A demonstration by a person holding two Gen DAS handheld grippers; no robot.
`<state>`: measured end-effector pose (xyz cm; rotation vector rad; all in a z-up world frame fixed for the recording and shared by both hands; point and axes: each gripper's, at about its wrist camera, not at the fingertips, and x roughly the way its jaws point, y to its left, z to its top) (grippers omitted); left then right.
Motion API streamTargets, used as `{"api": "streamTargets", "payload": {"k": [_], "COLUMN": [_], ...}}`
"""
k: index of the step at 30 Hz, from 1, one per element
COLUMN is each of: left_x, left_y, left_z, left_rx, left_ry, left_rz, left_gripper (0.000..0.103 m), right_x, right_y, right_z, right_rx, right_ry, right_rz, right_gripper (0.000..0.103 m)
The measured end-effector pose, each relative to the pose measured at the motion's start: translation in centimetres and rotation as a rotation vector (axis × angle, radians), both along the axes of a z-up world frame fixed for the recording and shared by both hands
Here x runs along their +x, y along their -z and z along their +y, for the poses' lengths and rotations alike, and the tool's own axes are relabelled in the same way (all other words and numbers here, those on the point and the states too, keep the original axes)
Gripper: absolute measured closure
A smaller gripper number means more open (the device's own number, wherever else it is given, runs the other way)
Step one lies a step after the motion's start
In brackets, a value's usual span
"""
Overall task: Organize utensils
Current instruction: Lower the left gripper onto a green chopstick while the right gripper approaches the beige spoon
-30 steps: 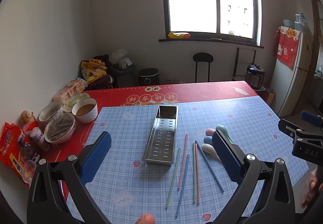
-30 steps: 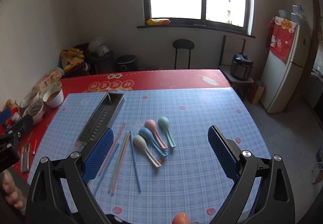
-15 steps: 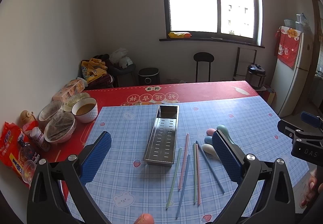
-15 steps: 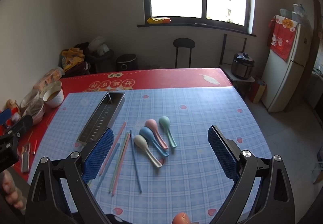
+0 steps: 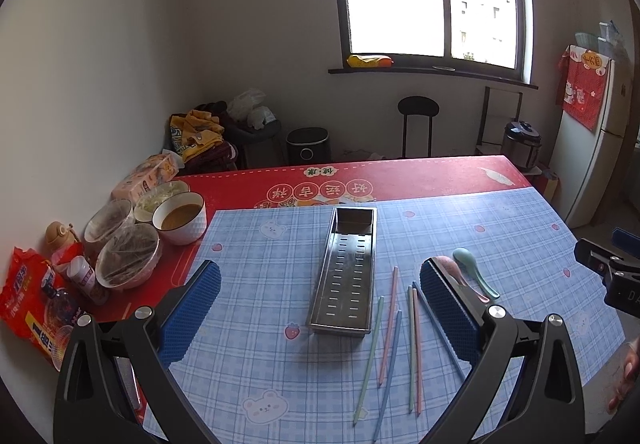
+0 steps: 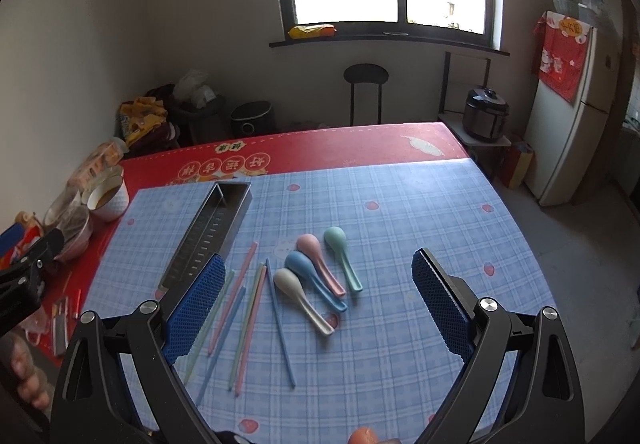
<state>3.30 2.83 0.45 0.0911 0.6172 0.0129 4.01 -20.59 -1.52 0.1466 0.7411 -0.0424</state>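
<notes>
The blue checked tablecloth (image 6: 400,203) carries a long perforated steel tray (image 5: 350,276), which is empty. Beside it lie thin pastel chopsticks (image 6: 244,308), then four pastel plastic spoons (image 6: 316,268). The left gripper (image 5: 320,308) and right gripper (image 6: 318,304) both hover spread wide, holding nothing. The sorting seems not yet begun; the next move calls for lowering onto one utensil.

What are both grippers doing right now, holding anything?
Left gripper: open, empty, above the perforated steel tray.
Right gripper: open, empty, above the pastel plastic spoons.
</notes>
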Motion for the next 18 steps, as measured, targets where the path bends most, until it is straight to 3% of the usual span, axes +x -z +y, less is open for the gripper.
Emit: {"api": "streamTargets", "payload": {"k": [5, 11, 15, 18], "left_x": [2.4, 3.7, 3.3, 2.6], "left_y": [0.8, 3.2, 5.4, 7.2], "left_z": [2.6, 3.5, 2.4, 1.4], "left_rx": [-0.096, -0.098, -0.095, -0.149], "left_ry": [0.072, 0.155, 0.160, 0.122], "left_rz": [0.004, 0.037, 0.070, 0.101], "left_gripper": [0.005, 0.005, 0.007, 0.024], "right_x": [1.3, 2.4, 2.3, 2.8], "right_y": [1.6, 4.6, 6.3, 7.2], "right_z": [1.6, 2.8, 2.1, 0.7], "right_rx": [0.015, 0.038, 0.047, 0.018], "right_ry": [-0.022, -0.061, -0.160, -0.238], "right_rz": [0.010, 0.046, 0.066, 0.074], "right_gripper": [0.011, 0.011, 0.012, 0.012]}}
